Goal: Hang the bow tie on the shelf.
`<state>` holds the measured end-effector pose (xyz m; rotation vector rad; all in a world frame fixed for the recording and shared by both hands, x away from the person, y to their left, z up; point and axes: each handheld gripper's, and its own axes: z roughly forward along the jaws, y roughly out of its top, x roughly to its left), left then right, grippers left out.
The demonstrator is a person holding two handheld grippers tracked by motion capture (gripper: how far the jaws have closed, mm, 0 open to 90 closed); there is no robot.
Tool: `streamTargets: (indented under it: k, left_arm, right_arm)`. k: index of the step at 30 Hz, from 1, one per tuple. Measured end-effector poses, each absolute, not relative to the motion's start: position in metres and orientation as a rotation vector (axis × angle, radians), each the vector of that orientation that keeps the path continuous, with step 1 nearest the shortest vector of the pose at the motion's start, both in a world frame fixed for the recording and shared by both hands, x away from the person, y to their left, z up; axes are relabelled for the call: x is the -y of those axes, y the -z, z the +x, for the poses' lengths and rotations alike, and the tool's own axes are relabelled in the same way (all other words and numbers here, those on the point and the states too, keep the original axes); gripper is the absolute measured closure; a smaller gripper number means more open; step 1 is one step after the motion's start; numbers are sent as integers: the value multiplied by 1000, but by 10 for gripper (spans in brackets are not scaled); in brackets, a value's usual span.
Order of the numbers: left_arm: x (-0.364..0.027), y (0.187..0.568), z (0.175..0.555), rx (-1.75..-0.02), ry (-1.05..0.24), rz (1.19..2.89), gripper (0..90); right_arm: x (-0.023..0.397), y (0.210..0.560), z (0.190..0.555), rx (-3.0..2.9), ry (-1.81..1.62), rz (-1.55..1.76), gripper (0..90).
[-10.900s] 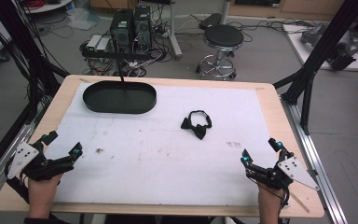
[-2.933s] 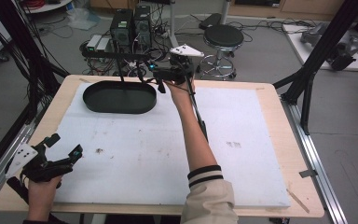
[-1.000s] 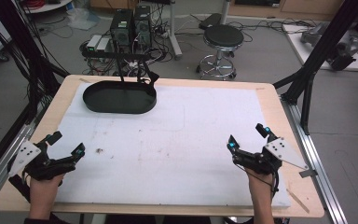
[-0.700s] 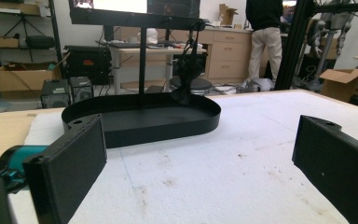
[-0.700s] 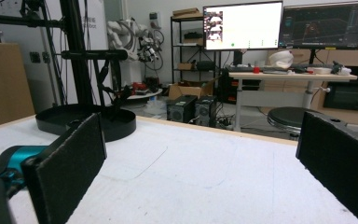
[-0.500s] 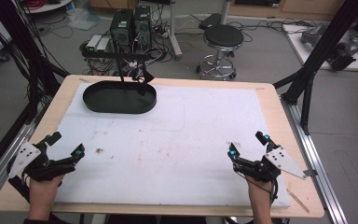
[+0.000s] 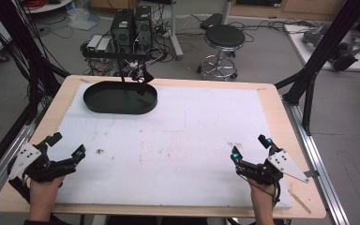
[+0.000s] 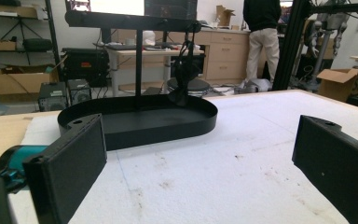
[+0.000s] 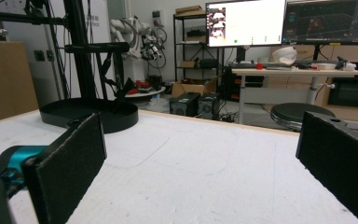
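A black oval tray (image 7: 120, 101) stands at the far left of the white mat (image 7: 178, 136), with a post and a horizontal bar (image 7: 117, 55) rising from it. A small black bow-like piece (image 7: 139, 77) hangs from the bar's right end over the tray. The left gripper view shows this piece (image 8: 182, 77) dangling above the tray (image 8: 140, 126). My left gripper (image 7: 67, 144) rests open at the near left edge, nothing between its jaws. My right gripper (image 7: 249, 146) rests open at the near right, also with nothing in it. The right gripper view shows the tray (image 9: 88, 114) far off.
Wooden table edges (image 7: 281, 122) frame the mat. Behind the table stand computer cases (image 7: 131, 23) and a round stool (image 7: 225, 37). Black frame posts (image 7: 318, 51) rise at both sides. A person (image 8: 263, 37) stands far back in the room.
The black piece, first lying on the mat, was carried by my right gripper to the bar and left hanging there. My right gripper came back to the near right edge. The left stayed put.
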<state>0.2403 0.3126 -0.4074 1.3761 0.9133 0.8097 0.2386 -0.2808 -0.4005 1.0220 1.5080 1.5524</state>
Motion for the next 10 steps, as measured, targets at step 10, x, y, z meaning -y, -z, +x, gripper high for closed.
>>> streamTargets:
  k: [10]
  left_arm:
    - [-312,408,241,-913,-802,1383,34]
  right_arm:
    - [282,403,240,-1531,-1540,1018,7]
